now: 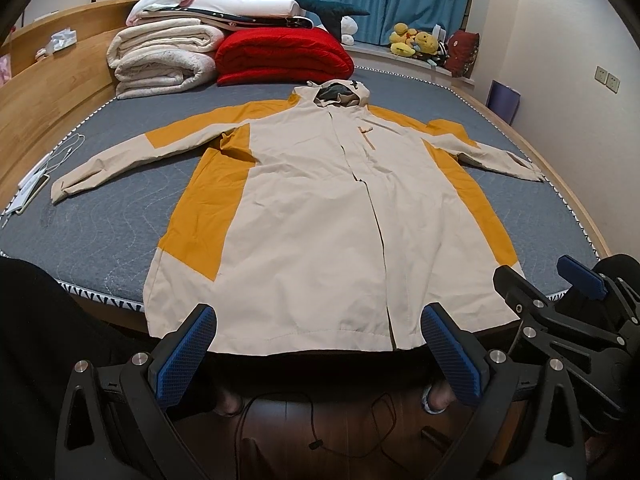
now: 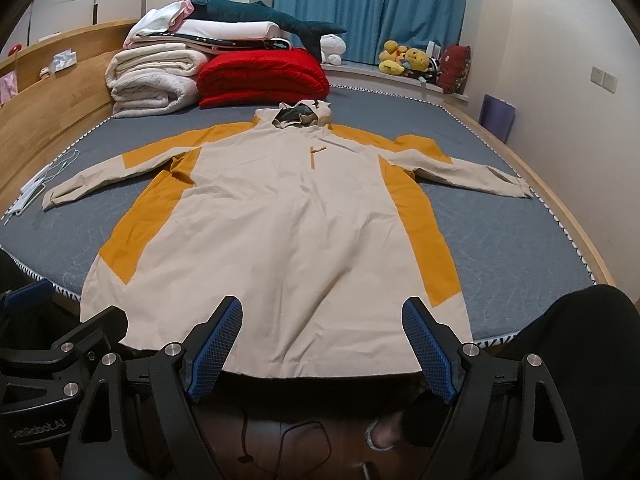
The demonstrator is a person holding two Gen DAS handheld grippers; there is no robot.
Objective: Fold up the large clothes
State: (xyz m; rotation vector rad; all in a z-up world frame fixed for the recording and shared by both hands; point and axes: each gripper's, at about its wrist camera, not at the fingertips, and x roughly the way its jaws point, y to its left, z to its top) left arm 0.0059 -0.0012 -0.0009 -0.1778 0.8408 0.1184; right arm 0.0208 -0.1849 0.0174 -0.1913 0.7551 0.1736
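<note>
A large beige and mustard hooded jacket point(image 1: 320, 208) lies flat, front up, on the grey bed, sleeves spread to both sides, hem hanging over the near edge. It also shows in the right wrist view point(image 2: 288, 232). My left gripper point(image 1: 320, 332) is open and empty, held just in front of the hem. My right gripper point(image 2: 322, 320) is open and empty, also just in front of the hem. The right gripper shows in the left wrist view point(image 1: 560, 280) at the right, beside the jacket's lower right corner.
Folded white blankets point(image 1: 164, 60) and a red quilt point(image 1: 280, 56) are stacked at the bed's far end. A phone and cable point(image 1: 36, 184) lie at the left edge. Wooden headboard point(image 1: 48, 92) runs along the left. Cables point(image 1: 316, 424) lie on the floor below.
</note>
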